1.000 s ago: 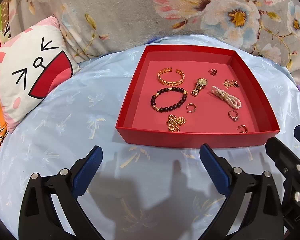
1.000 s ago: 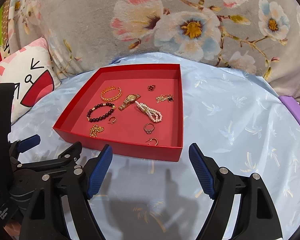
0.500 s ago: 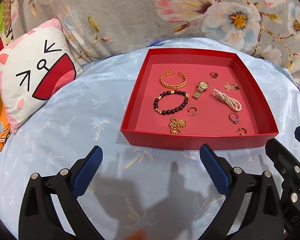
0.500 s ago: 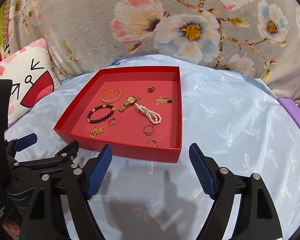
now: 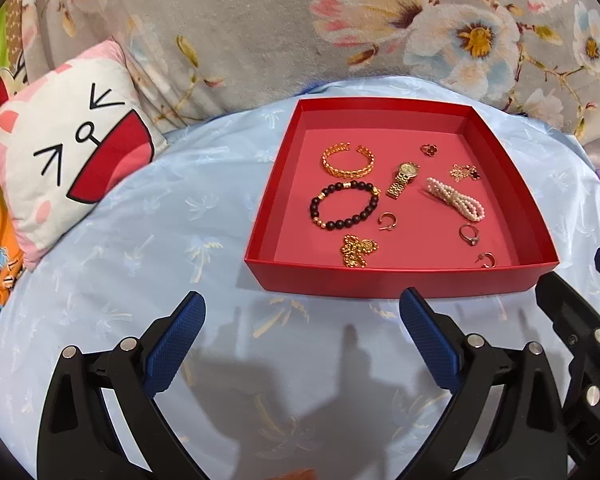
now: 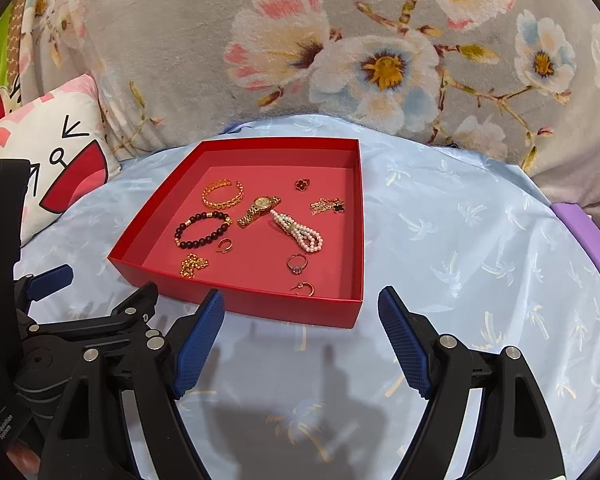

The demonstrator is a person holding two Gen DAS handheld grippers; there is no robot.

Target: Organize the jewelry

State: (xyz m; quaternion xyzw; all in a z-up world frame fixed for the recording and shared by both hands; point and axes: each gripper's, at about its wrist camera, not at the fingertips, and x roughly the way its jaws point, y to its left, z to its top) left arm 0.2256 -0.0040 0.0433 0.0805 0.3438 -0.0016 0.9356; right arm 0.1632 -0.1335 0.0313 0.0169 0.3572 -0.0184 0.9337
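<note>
Gold watch [image 5: 403,178] lying diagonally in red tray [image 5: 400,278], dial toward far right

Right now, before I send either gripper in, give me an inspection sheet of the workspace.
Surface: light blue patterned sheet, soft and slightly wrinkled.
Job's things: red tray holding gold cuff, dark bead bracelet, gold watch, pearl strands, stone ring, two hoop earrings, chain pendant, clover ring, gold chain heap; all lie apart.
Clutter: purple box at the sheet's right edge.
Grippers: left gripper and right gripper both open, empty, short of the tray.
Cables: nothing seen.
Surroundings: cartoon pillow, floral blanket behind.
</note>
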